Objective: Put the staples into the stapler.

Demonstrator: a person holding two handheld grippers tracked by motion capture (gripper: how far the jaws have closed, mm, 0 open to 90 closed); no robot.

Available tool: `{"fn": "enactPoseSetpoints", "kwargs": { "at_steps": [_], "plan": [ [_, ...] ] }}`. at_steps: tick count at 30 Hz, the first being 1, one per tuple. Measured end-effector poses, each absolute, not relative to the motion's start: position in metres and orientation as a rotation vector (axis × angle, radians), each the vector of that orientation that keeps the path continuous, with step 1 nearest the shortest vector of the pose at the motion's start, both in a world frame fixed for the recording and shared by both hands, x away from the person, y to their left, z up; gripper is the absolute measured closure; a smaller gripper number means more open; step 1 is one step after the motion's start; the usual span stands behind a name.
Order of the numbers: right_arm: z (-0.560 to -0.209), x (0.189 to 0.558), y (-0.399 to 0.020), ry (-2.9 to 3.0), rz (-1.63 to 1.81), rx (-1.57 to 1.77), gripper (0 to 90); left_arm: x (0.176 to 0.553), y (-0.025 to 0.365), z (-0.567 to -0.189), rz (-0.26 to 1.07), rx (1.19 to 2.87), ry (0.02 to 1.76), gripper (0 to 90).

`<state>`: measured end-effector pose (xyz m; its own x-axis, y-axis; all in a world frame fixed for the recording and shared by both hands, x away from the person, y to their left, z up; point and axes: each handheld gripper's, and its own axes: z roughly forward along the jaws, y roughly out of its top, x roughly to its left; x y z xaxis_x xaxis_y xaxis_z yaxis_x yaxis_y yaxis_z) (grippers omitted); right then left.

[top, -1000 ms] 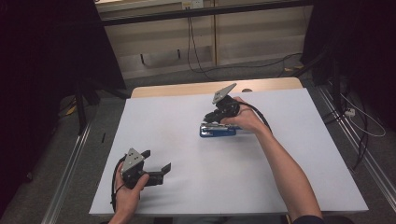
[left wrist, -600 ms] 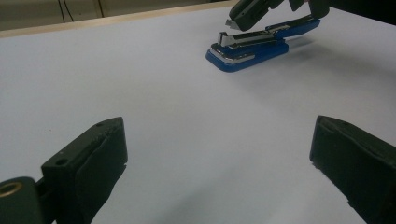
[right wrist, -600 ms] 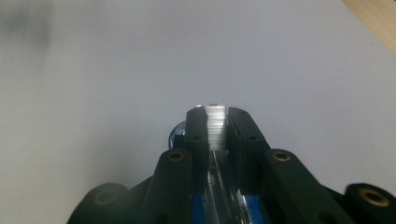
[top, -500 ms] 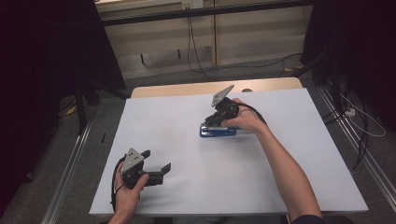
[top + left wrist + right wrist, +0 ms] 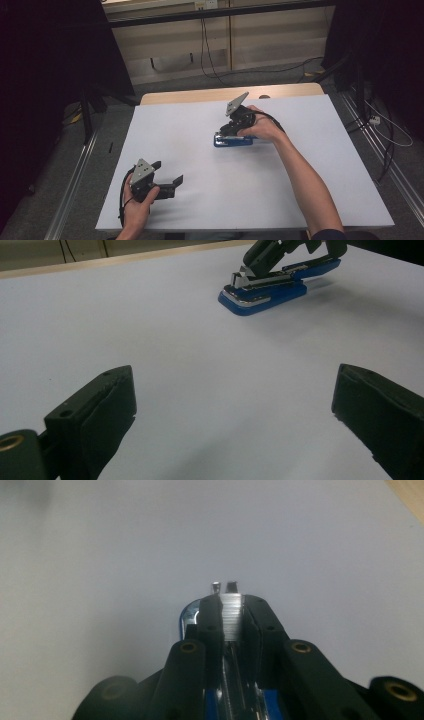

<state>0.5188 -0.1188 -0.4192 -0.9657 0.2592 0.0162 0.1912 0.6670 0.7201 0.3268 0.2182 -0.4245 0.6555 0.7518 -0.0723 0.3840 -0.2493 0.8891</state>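
A blue stapler [image 5: 234, 142] lies on the white tabletop [image 5: 190, 125], right of centre. My right gripper [image 5: 223, 131] comes down on it from the far side and is shut on its silver metal top. In the right gripper view the two black jaws [image 5: 231, 602] pinch the silver part of the stapler [image 5: 230, 630] between them. My left gripper [image 5: 168, 173] rests near the front left corner, held by a hand, its jaws wide apart and empty. The left gripper view has the open gripper [image 5: 235, 385] facing the stapler [image 5: 262, 290] and the right gripper [image 5: 262, 260] farther off.
A strip of bare wooden table edge [image 5: 200, 95] runs along the far side. Metal rails [image 5: 75, 175] flank the table at left and right. Cables [image 5: 385, 135] lie on the floor at right. A pale cabinet [image 5: 220, 35] stands behind.
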Motion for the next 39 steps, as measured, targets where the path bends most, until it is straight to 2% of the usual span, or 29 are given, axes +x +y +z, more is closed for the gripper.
{"fn": "enactPoseSetpoints", "kwargs": {
  "at_steps": [39],
  "plan": [
    [-0.4223,0.5204,-0.1099,2.786,1.162,0.334,78.0,0.3277,0.2186,-0.425,0.458,1.866,0.91,4.2]
  ]
}}
